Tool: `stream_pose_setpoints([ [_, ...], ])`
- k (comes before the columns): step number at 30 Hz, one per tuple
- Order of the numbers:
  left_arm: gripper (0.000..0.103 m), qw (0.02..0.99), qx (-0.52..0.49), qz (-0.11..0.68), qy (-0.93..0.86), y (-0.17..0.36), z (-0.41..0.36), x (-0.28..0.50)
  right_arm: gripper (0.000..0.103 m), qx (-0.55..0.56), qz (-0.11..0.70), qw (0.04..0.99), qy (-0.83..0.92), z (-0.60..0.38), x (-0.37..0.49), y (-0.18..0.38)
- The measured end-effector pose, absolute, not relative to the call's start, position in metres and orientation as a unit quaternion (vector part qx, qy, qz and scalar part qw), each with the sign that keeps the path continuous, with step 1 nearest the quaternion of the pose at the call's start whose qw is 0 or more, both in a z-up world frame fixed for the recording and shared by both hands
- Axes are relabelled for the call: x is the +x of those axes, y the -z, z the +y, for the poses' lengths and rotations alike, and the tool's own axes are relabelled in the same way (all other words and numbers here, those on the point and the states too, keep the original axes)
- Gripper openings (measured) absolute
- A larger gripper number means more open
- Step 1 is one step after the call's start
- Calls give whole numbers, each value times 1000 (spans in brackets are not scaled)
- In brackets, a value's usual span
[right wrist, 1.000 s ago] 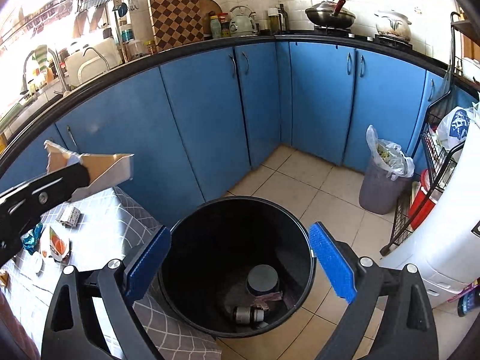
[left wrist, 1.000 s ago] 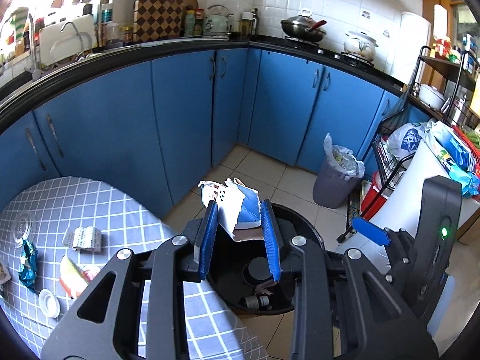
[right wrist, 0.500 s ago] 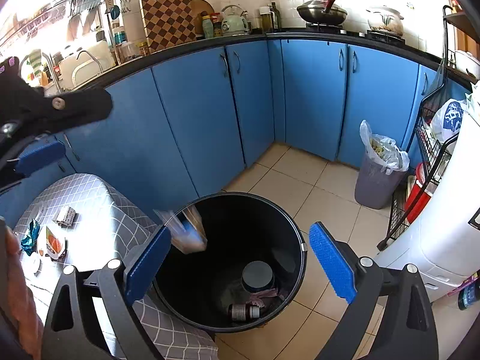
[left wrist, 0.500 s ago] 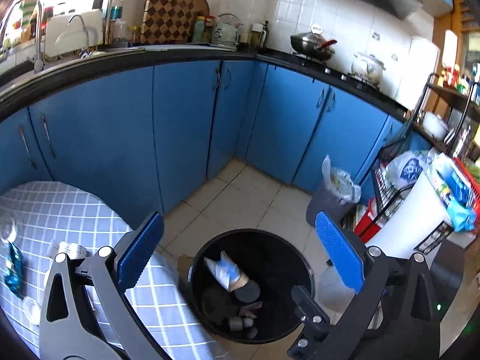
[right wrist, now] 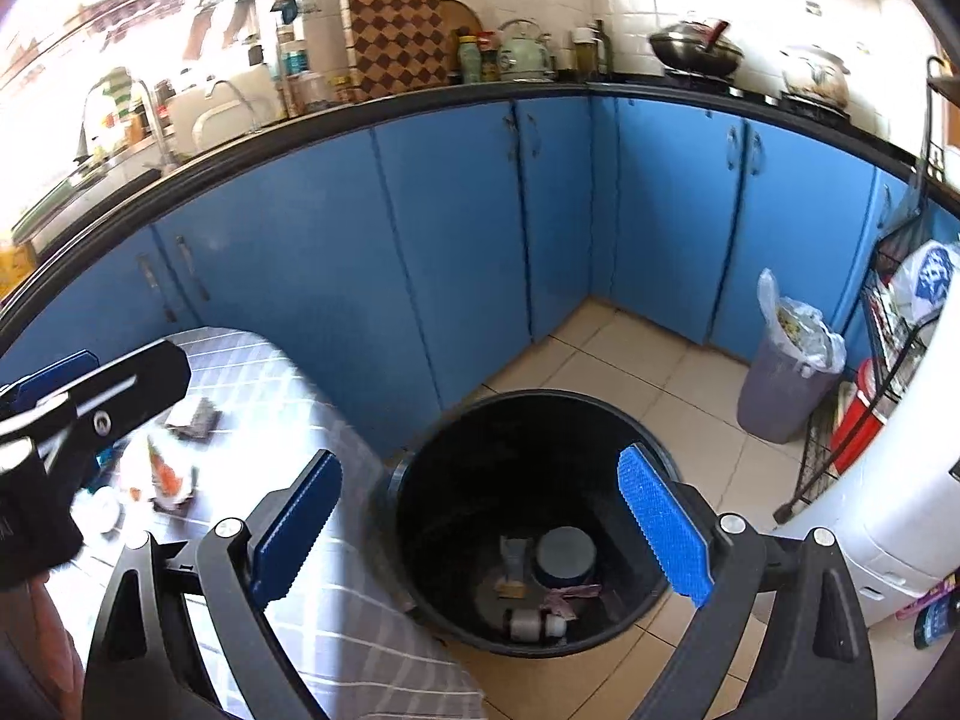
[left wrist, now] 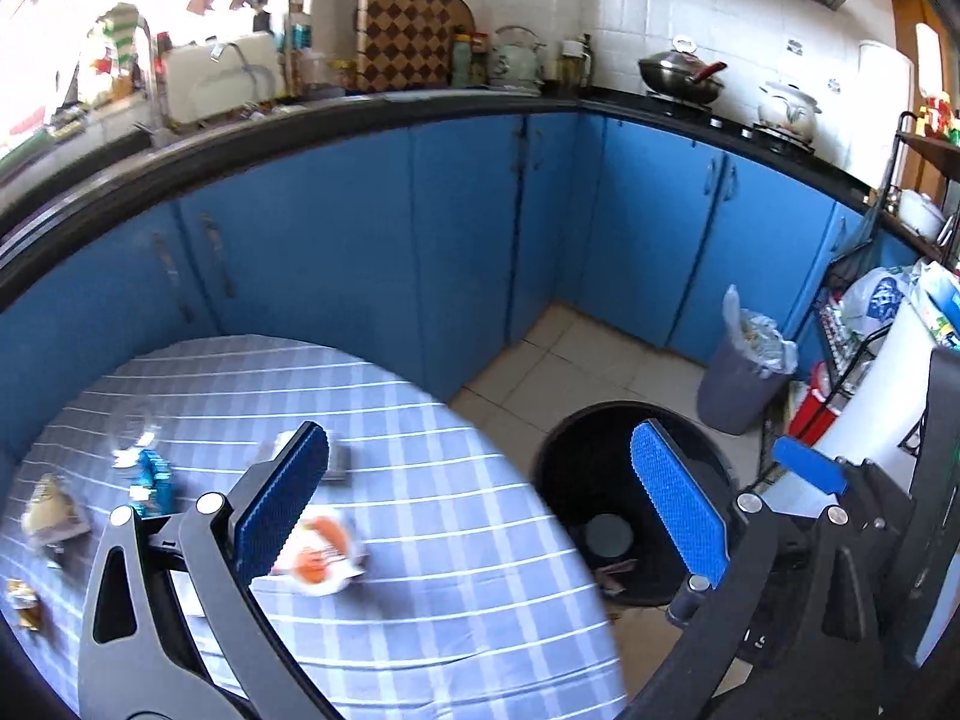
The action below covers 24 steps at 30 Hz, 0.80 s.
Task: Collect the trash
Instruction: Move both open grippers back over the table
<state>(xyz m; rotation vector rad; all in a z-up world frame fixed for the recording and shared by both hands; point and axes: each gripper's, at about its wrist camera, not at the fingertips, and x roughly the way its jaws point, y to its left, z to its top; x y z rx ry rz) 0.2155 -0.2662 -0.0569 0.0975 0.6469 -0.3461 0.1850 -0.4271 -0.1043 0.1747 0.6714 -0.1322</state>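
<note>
My left gripper is open and empty above the right edge of the round table with a grey checked cloth. Trash lies on the cloth: an orange and white wrapper, a blue wrapper, a grey packet and a tan wrapper. The black bin stands on the floor beside the table and holds a carton piece, a round lid and a small bottle. My right gripper is open and empty over the bin. The left gripper's body shows at the left.
Blue cabinets under a black counter run along the back. A grey waste bin with a plastic bag stands on the tiled floor. A wire rack and a white appliance stand at the right.
The left gripper opened and dropped the white and blue carton into the black bin, then swung left over the table. The right gripper stayed open over the bin.
</note>
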Motion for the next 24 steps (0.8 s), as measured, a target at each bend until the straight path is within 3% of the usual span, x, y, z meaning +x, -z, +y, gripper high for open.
stream_pose_setpoints([
  [11,100,951,22,296,84,35,-146,192,91,27,319,947,-9,-314,187,82],
  [24,100,941,-12,333,-63,76,32,159,91,-23,372,922,-109,-174,205,110],
])
